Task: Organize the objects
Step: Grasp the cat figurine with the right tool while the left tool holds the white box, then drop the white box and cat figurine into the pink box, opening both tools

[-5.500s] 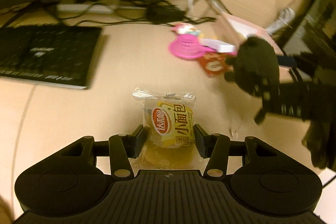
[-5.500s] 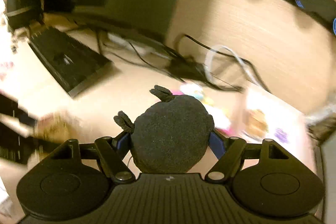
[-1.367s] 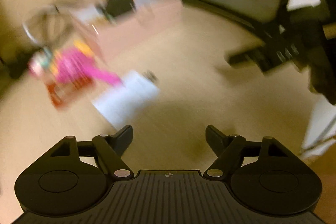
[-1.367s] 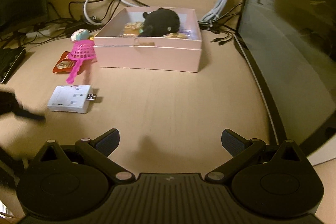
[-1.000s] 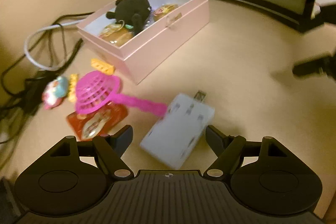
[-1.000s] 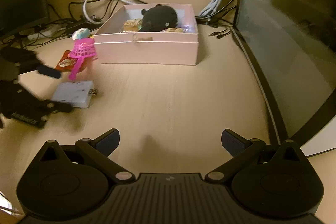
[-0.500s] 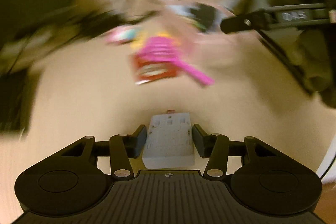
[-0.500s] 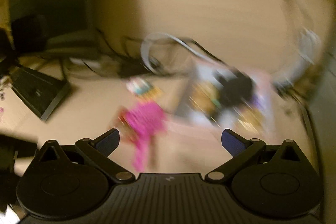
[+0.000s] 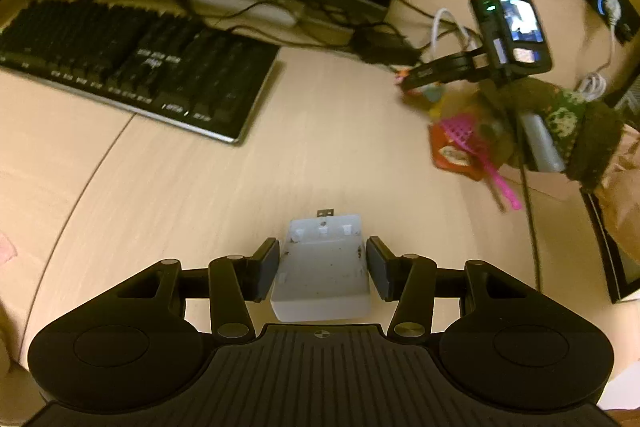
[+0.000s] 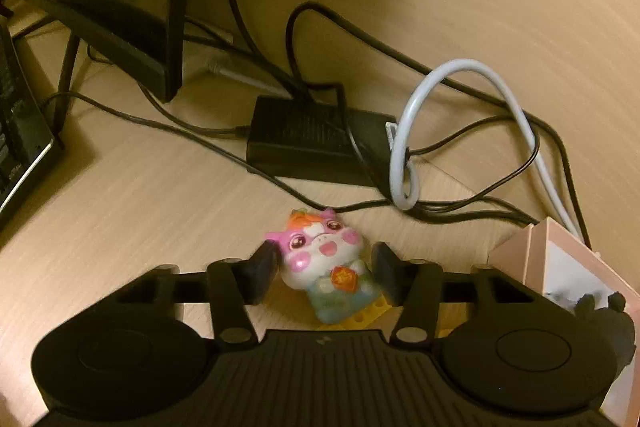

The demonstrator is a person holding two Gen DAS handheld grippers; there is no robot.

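One white plastic charger (image 9: 321,267), boxy with a metal plug at its far end, lies on the pale wood-grain desk (image 9: 168,187) between the narrowed fingers of the left gripper (image 9: 322,267), pads close to or touching its sides. One glossy pink-and-white animal figurine (image 10: 325,259) sits between the right gripper (image 10: 324,271) fingers, atop a yellow block (image 10: 372,311); whether they grip cannot be told. One black keyboard (image 9: 132,63) lies beyond; a pink box (image 10: 560,267) stands beside.

black ribbed hand-held gripper (image 9: 322,267), round side discs, silver screws, dark finger pads (image 9: 267,269)
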